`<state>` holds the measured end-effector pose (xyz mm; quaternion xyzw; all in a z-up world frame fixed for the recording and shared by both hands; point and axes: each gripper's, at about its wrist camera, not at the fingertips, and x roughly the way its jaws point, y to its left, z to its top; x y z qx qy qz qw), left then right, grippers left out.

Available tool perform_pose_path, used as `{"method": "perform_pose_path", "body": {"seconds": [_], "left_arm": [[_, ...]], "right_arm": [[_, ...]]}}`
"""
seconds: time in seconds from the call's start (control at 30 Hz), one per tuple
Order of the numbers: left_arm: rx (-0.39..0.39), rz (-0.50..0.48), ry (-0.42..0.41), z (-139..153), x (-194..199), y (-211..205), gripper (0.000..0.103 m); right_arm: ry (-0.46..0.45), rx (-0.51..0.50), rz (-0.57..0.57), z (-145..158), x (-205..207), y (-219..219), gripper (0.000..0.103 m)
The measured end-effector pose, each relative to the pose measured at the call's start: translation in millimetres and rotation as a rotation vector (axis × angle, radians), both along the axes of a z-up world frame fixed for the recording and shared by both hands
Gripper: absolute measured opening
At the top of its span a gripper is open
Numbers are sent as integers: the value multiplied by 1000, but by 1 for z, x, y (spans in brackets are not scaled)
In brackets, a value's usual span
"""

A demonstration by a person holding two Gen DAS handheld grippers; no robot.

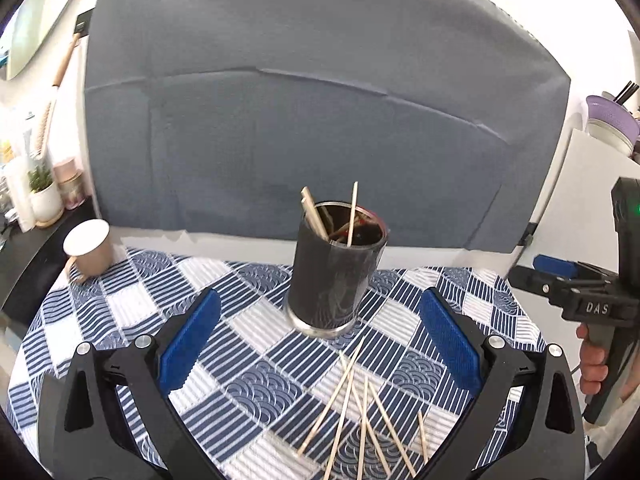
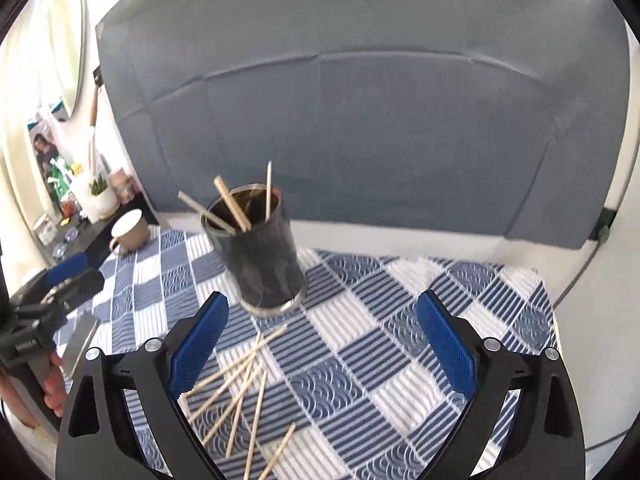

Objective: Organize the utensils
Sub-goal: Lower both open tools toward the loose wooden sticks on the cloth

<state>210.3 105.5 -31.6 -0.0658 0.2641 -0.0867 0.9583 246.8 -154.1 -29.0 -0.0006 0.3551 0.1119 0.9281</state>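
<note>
- The tablecloth (image 1: pixel 256 316) is a blue-and-white check, some squares striped, some with wave scales.
- The holder (image 1: pixel 334 276) is dark grey with a silver base rim.
- The sticks (image 1: pixel 362 404) are pale tan wood.
- The mug (image 1: pixel 90 250), far left, is beige outside, white inside.
- The backdrop (image 1: pixel 320 100) is plain slate grey.
- The gripper pads (image 1: pixel 190 342) are bright blue on black arms.

A dark cylindrical holder (image 1: pixel 334 276) with a metal base stands upright on the checked blue-and-white cloth (image 1: pixel 256 320). A few wooden sticks (image 1: pixel 352 216) lean inside it, ends above the rim. More sticks (image 1: pixel 360 412) lie scattered, crossing, on the cloth just before it.
</note>
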Motion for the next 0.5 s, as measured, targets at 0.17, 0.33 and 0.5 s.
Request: {"method": "perform_pose_path", "body": {"seconds": [0.17,0.33,0.5], "left_arm": [[21,19,40,-14,-22,-2,97],[50,25,89,-28,-36,-3,97],[42,39,146,-42,-35,0,97]], "right_arm": [[42,-16,14,-20,-19,-2,91],[93,-30,23,-41,-32,-4,91],[151,-34,35,-62,-40,-3,91]]}}
